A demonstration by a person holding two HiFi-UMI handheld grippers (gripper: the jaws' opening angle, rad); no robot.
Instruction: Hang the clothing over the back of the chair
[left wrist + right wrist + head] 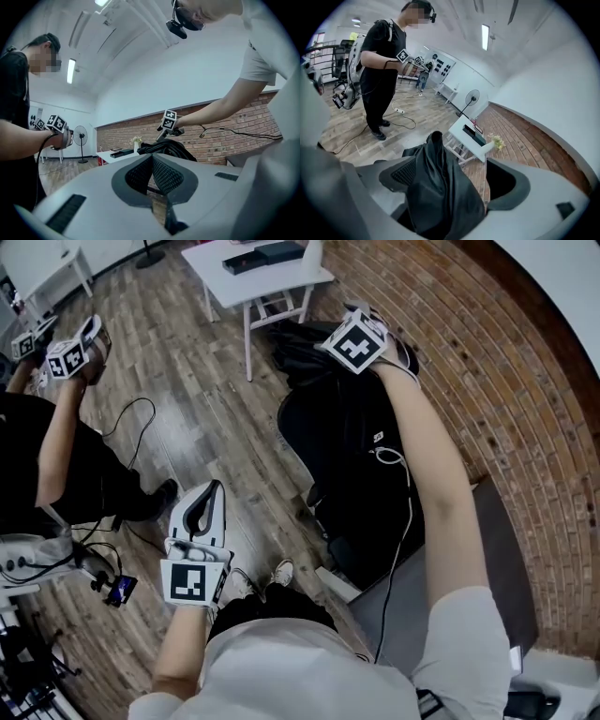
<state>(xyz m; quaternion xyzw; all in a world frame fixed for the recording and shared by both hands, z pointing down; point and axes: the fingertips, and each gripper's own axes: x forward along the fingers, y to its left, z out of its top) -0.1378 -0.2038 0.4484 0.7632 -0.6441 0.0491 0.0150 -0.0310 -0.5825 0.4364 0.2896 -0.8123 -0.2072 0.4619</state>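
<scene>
A black garment (356,456) lies draped over the black chair (302,432) in the middle of the head view. My right gripper (361,326) hovers at the garment's far top edge. In the right gripper view a raised fold of the garment (440,187) stands between the wide-apart jaws of this gripper (450,173). The fold leans on the left pad (404,173) and the right pad is free, so the gripper is open. My left gripper (214,491) is held over the wooden floor, left of the chair. It (151,159) is shut and empty and points level at the garment (166,147).
A white table (281,282) with dark items stands beyond the chair. Another person (56,456) with marker-cube grippers stands at the left, with cables (131,418) on the floor nearby. A brick surface (506,399) runs along the right, and a grey cushion (497,568) lies under my right arm.
</scene>
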